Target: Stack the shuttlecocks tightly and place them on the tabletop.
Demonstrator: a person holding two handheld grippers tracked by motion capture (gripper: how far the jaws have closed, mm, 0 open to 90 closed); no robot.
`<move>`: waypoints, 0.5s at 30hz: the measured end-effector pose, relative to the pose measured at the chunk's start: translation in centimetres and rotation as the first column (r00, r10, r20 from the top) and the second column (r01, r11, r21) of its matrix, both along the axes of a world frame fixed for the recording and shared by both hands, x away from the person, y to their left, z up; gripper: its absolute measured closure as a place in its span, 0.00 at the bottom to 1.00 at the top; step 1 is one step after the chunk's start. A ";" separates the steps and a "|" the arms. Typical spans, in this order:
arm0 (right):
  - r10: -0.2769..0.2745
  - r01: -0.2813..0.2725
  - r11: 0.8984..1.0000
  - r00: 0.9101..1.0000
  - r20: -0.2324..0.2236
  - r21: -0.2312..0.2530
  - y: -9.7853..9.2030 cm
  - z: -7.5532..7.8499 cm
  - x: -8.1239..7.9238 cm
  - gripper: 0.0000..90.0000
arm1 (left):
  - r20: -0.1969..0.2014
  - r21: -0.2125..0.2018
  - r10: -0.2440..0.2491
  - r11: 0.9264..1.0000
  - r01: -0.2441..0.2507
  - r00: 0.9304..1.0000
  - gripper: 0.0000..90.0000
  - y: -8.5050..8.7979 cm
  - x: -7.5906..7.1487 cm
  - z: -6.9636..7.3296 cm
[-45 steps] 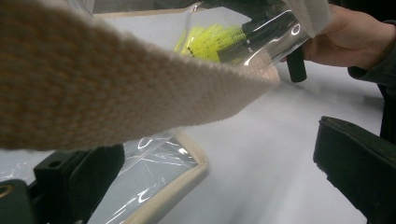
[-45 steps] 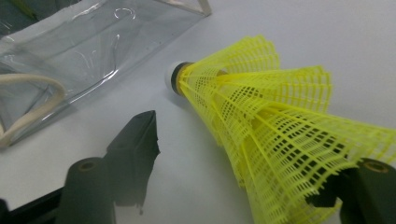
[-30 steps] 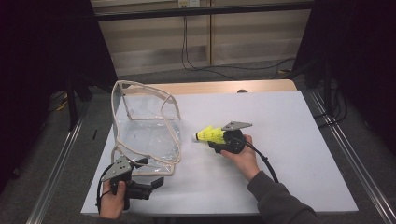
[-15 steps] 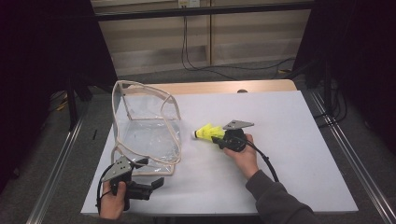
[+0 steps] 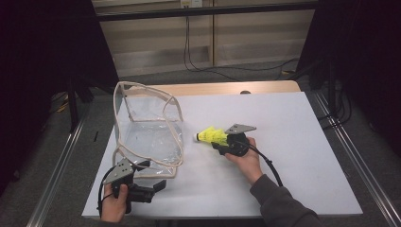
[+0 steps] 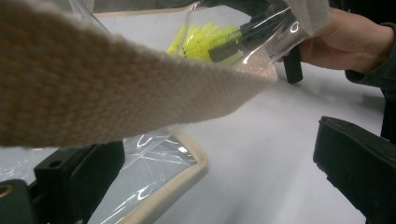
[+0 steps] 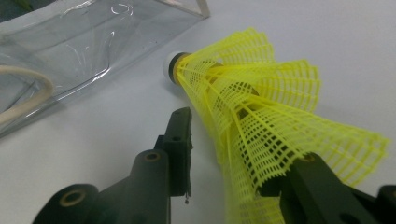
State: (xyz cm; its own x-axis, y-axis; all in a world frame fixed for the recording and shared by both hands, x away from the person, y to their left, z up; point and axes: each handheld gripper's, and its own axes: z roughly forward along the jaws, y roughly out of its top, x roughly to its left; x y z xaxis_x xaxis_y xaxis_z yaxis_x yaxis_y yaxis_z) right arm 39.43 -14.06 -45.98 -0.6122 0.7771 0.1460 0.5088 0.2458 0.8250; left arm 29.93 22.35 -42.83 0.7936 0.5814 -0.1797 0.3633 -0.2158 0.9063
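A stack of yellow net-skirted shuttlecocks (image 5: 210, 136) lies on the white table (image 5: 293, 142), cork end toward a clear plastic bag (image 5: 151, 132) with beige trim. My right gripper (image 5: 219, 140) has the stack (image 7: 261, 116) between its jaws, which have just been opening. The left pad (image 7: 184, 140) stands clear of the skirt, while the right jaw touches it. My left gripper (image 5: 152, 175) is open at the bag's near edge, with the trim (image 6: 187, 172) lying between its wide-set jaws. The bag's beige strap (image 6: 116, 93) crosses close over them.
The bag stands open and upright at the table's left, its mouth (image 5: 142, 101) facing up. A wooden strip (image 5: 213, 88) runs along the table's far edge. Metal rails (image 5: 350, 156) flank both sides. Cables (image 5: 265, 163) trail from each gripper.
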 end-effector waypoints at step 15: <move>0.051 -0.051 0.999 0.999 0.012 -0.014 -0.5 0.3 -0.1 0.95 | 0.000 -0.002 0.004 1.000 -0.004 1.000 0.02 0.0 0.0 0.0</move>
State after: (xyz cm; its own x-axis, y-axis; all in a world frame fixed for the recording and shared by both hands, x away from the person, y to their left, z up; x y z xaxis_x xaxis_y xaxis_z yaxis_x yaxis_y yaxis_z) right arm 39.30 -14.60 -45.67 -0.6524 0.7470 0.1280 0.4855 0.2823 0.8274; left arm 29.93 22.32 -42.83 0.7912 0.5841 -0.1810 0.3644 -0.2127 0.9066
